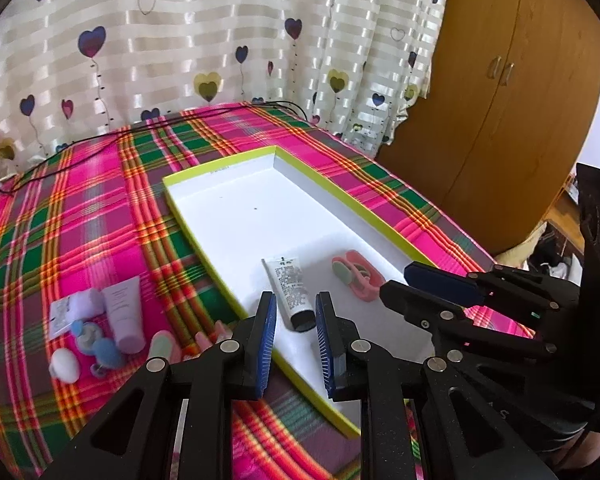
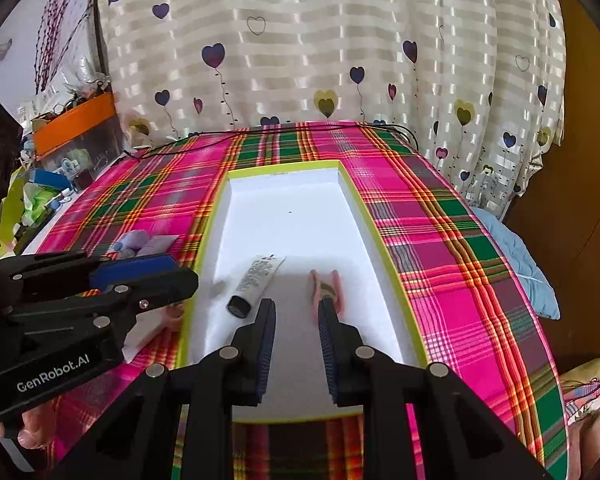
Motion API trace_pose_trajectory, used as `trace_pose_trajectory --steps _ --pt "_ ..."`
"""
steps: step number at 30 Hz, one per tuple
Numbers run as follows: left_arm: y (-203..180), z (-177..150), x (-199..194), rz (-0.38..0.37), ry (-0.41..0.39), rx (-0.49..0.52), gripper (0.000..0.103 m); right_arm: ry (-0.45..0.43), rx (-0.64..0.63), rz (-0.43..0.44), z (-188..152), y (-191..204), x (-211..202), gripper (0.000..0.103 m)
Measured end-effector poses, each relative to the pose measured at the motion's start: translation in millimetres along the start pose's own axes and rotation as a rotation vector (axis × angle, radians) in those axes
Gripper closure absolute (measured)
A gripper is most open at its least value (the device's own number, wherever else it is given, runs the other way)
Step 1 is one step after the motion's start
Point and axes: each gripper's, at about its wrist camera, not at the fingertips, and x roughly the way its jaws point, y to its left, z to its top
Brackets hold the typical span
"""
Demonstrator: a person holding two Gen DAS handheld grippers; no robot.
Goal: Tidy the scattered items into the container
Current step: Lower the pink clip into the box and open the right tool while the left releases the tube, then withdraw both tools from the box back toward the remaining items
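Your left gripper (image 1: 296,312) hangs over the near end of the shallow white box (image 1: 228,184) with the lime-green rim, its blue-padded jaws apart and nothing between them. Your right gripper (image 2: 296,320) hangs beside it over the same end, jaws likewise parted and empty; in the left wrist view it reaches in from the right, its fingers side-on.

Just ahead of your left gripper's fingertips, inside the box, lies a white tube with a black cap (image 1: 290,292), cap toward you. To the right of it, directly ahead of your right gripper, lies a pink clip-like item (image 1: 358,278), also on the box floor; the right finger covers part of it in the right wrist view.

Left of your left gripper, outside the box on the pink, green and orange plaid cloth (image 1: 100,184), the remaining items sit in a cluster: a lavender tube (image 1: 124,314), a small white packet (image 1: 62,316), a blue-and-white piece (image 1: 90,340), a white rounded piece (image 1: 64,366) and a pale green oval with pink edging (image 1: 162,346) nearest the gripper. What some of these are cannot be told.

A thin black cable (image 1: 140,132) runs along the far edge of the cloth, before a cream curtain with heart prints (image 1: 220,40). A wooden wardrobe (image 1: 500,100) stands beyond your right gripper.
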Motion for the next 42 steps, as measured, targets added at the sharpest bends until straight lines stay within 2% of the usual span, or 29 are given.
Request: trace_pose_trajectory --steps 16,42 --pt "-1 -18 -47 0.042 -0.055 0.016 0.082 -0.023 -0.027 0.016 -9 24 -27 0.081" --pt "13 -37 -62 0.089 -0.054 -0.011 0.082 -0.018 -0.051 0.045 -17 45 -32 0.081"
